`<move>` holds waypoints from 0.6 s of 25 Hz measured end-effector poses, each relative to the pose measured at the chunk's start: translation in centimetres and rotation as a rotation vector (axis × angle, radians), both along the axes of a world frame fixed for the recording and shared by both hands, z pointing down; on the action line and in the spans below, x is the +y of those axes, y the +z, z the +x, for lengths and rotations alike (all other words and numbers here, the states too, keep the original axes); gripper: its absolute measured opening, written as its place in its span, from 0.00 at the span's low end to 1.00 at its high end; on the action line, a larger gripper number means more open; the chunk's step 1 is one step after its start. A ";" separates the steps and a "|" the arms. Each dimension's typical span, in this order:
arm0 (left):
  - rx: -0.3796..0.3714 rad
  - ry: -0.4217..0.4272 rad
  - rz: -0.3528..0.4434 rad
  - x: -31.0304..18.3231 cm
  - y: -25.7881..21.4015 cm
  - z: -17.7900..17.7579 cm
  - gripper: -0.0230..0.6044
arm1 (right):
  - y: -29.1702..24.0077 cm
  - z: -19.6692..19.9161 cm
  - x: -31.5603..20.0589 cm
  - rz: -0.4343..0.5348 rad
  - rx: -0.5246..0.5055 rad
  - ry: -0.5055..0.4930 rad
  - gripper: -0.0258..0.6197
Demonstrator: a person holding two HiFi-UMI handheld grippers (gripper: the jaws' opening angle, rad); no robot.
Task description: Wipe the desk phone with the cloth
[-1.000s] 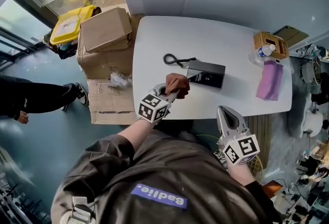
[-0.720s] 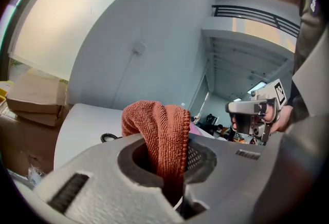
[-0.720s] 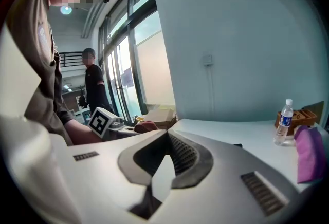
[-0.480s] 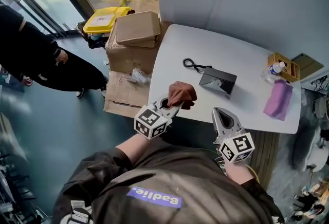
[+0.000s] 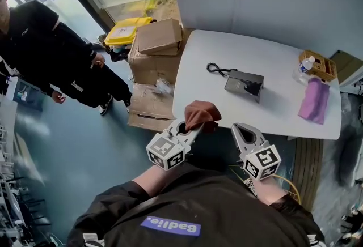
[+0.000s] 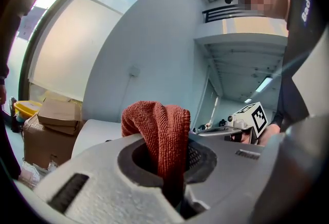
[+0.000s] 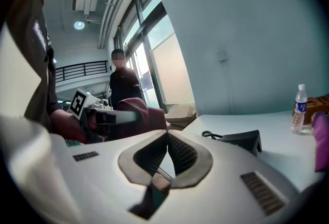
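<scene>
Cloth: a rust-red cloth (image 6: pixel 157 130) is pinched in the left gripper (image 5: pixel 193 122). The jaws are closed tight on a fold, so the rest bunches up past the tips as a pad. That looks like a grip meant for rubbing.
Left gripper's place: it is held at the near edge of the surface (image 5: pixel 283 59), short of the phone (image 5: pixel 245 84) and not touching it. By my reading, no wiping is under way.
Right gripper: the right gripper (image 7: pixel 165 146) has its 2 jaws shut together on nothing. It is held just beside the left one, off the near edge. It is probably kept free to steady the phone (a light body like that could slide under a wipe).
Phone: dark and wedge-shaped, it lies about mid-surface, well apart from both grippers. Its coiled cord (image 5: pixel 215 68) trails off to its left.
Surface: white with rounded corners, set against a pale grey wall and mostly bare. At the right end are 1 water bottle (image 5: pixel 303 68), a tan box (image 5: pixel 320 64) and a purple cloth (image 5: pixel 315 101) lying near the edge.
Room: the floor (image 5: pixel 68 155) is blue-grey. Cardboard boxes (image 5: pixel 160 36) and a yellow bin (image 5: pixel 127 28) sit by the surface's left end. A person (image 5: pixel 51 47) in dark clothes stands by tall windows at far left.
</scene>
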State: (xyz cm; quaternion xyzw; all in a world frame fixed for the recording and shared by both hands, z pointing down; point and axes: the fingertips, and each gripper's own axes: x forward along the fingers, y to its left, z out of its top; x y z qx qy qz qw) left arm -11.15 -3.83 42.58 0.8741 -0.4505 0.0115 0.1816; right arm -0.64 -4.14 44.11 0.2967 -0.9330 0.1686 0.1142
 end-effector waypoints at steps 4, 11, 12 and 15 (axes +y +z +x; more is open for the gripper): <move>0.018 0.038 0.060 1.6 -2.5 -1.0 0.09 | -1.0 -1.9 1.6 0.038 0.028 -0.020 0.08; 0.056 0.102 0.133 3.4 -5.8 -3.5 0.09 | -2.9 -5.9 3.4 0.070 0.031 0.017 0.08; 0.062 0.107 0.138 3.7 -6.1 -3.8 0.09 | -3.0 -6.4 3.8 0.072 0.033 0.019 0.08; 0.068 0.126 0.149 4.3 -6.5 -4.4 0.09 | -3.4 -7.6 4.8 0.088 0.044 0.013 0.08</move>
